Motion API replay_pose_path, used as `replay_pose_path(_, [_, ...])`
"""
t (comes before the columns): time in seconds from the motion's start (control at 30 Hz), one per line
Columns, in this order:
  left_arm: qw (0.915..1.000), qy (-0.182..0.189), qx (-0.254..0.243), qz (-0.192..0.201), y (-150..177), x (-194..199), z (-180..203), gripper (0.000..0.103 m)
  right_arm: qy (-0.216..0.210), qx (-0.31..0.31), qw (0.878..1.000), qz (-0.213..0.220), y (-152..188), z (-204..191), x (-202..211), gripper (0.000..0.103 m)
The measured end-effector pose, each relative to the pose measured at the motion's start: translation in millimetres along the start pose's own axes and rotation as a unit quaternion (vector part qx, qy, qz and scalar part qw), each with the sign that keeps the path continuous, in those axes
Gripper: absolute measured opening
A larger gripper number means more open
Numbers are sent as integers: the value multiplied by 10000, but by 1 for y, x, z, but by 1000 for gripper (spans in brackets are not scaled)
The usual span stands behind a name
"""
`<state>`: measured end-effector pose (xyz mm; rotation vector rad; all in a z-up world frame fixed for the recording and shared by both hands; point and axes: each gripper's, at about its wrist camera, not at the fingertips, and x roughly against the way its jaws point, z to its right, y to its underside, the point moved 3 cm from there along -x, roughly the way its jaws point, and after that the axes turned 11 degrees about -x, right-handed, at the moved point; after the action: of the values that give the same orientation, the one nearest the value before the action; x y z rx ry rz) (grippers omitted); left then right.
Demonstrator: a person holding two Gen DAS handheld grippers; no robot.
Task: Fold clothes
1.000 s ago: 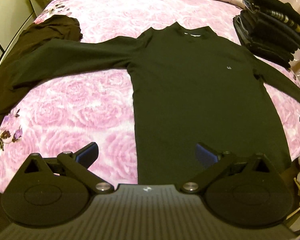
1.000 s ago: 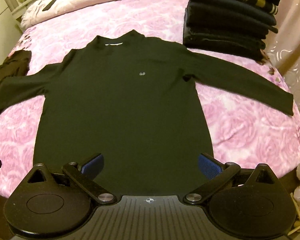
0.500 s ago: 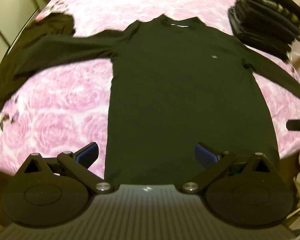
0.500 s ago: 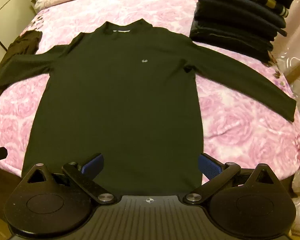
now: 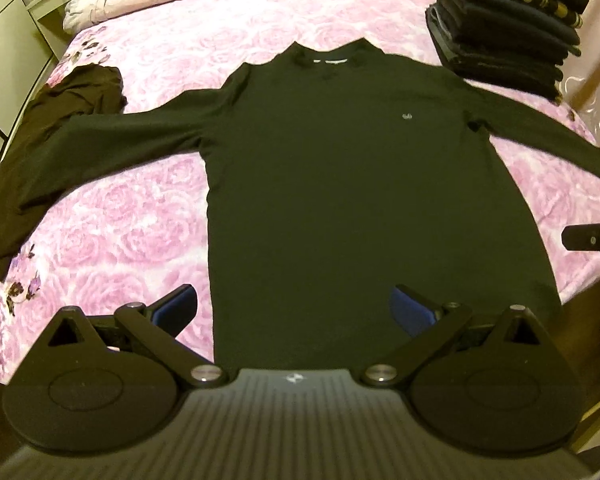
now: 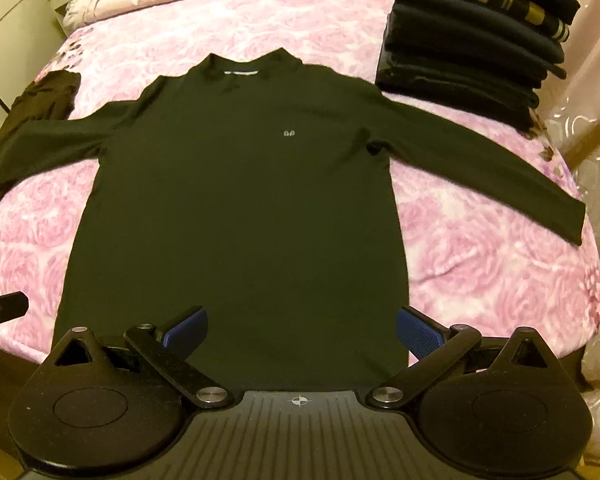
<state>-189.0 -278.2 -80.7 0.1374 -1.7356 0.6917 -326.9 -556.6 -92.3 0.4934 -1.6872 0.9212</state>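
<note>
black shirt [image 5: 360,184] flat on bed [image 5: 132,216] | left tongs [image 5: 292,312] wide, empty | right tongs [image 6: 302,330] wide, empty

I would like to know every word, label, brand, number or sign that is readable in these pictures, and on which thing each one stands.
No text is readable in either view.
Black shirt, chest: a small pale two-part emblem, a mark, not letters.
Shirt collar: a white neck label, too blurred to read.
Right tool body: a small crosshair sign, no letters.
Left tool body: a small pale mark, too small to read.
</note>
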Motion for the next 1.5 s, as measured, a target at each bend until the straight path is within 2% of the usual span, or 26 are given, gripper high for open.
replay_pose_path(0.47, [10000,-9,11,-48,4,-1,-11,101,5,115,9999,-53,-1,-16,-6,103])
replay_pose_path(0.97, [9998,-6,157,-147,17,0,-4,101,-20,227,9995,-236,13,-18,-12,102])
replay_pose_path(1.2, [9993,-48,343,-143,18,3,-5,101,-209,585,9980,-118,7,-26,-12,102])
replay_pose_path(1.37, [9980,-287,560,-105,35,11,-36,101,-831,1550,9840,295,-3,-73,-11,102])
replay_pose_path(1.5, [9945,-683,783,-143,58,13,-95,101,-1397,2337,9585,842,-12,-135,1,102])
